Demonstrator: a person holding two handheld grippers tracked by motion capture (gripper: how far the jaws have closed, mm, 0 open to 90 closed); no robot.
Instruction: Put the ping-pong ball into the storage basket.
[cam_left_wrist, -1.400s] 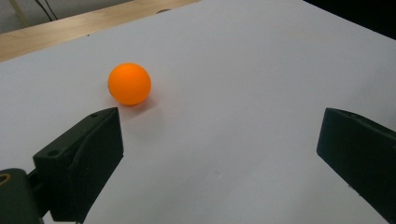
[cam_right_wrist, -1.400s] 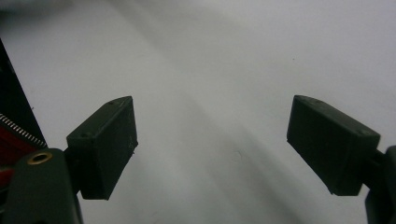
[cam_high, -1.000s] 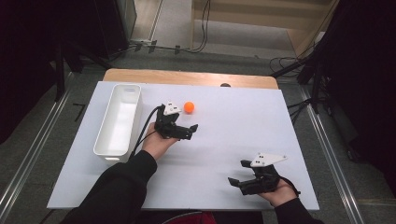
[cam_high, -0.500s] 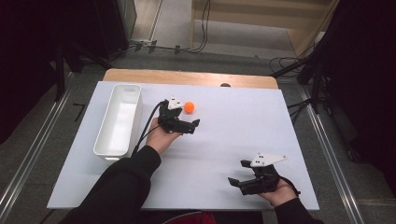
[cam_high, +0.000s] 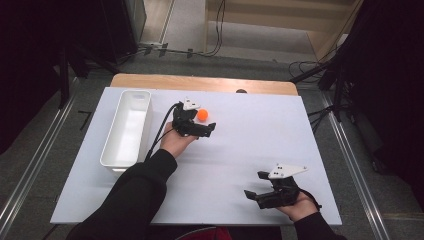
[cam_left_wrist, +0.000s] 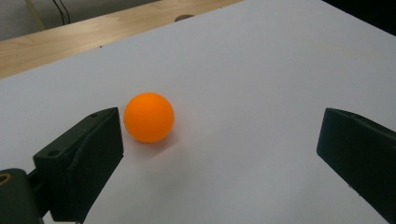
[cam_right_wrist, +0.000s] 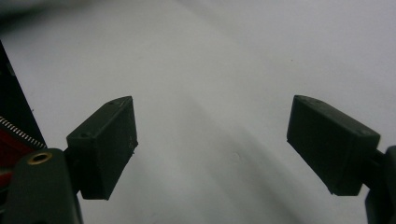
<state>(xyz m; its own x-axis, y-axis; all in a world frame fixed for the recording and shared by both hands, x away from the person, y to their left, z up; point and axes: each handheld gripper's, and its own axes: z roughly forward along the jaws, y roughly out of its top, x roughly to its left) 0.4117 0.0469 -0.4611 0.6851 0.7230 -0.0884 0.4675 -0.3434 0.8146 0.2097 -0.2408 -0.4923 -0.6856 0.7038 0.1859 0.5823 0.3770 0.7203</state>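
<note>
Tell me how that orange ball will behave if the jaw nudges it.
The orange ball is round and lies free on the flat white sheet, so it would likely roll off. It looks smooth and probably light; the open left hand-held gripper should close evenly.

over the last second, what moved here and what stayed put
The left gripper moved forward across the table to the orange ball, jaws open, nothing gripped yet. The ball, the white bin and the open right gripper stayed where they were.
</note>
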